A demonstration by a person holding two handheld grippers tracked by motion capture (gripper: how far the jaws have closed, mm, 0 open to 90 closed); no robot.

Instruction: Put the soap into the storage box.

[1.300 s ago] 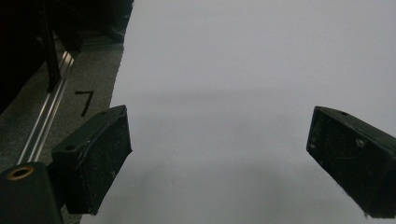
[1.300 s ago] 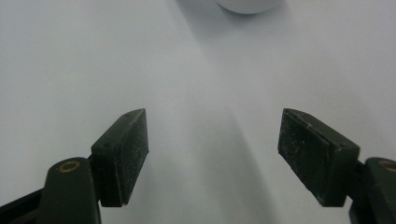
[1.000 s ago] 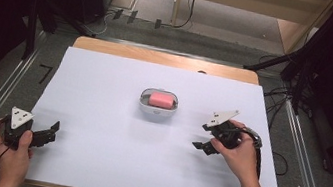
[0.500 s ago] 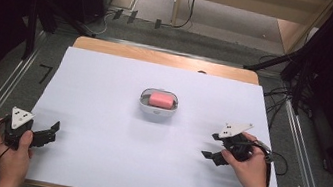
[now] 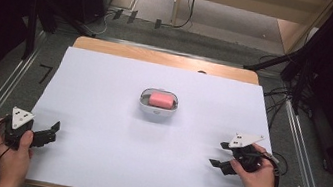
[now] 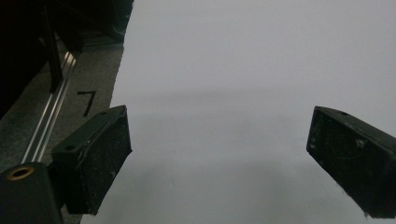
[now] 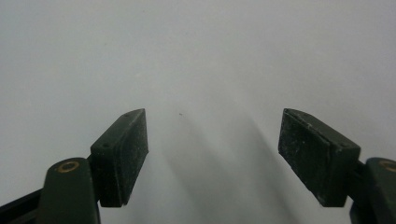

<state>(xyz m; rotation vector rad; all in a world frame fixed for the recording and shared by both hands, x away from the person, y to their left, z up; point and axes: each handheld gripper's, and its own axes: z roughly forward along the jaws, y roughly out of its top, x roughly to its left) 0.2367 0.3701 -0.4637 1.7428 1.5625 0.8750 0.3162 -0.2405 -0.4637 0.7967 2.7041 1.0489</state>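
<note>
I see L gripper (image 5: 53, 129) & R gripper (image 5: 219, 154) both open, holding nothing, resting low near table (image 5: 92, 163) front corners; pink block (image 5: 161, 100) in dish (image 5: 157, 113) centre.

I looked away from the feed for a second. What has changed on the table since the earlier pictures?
The right hand-held gripper has drawn back from beside the white dish toward the table's near right edge, jaws open and empty; it took hold of nothing. The left hand-held gripper stayed at the near left corner, also open. The dish with the pink block in it has not moved.
</note>
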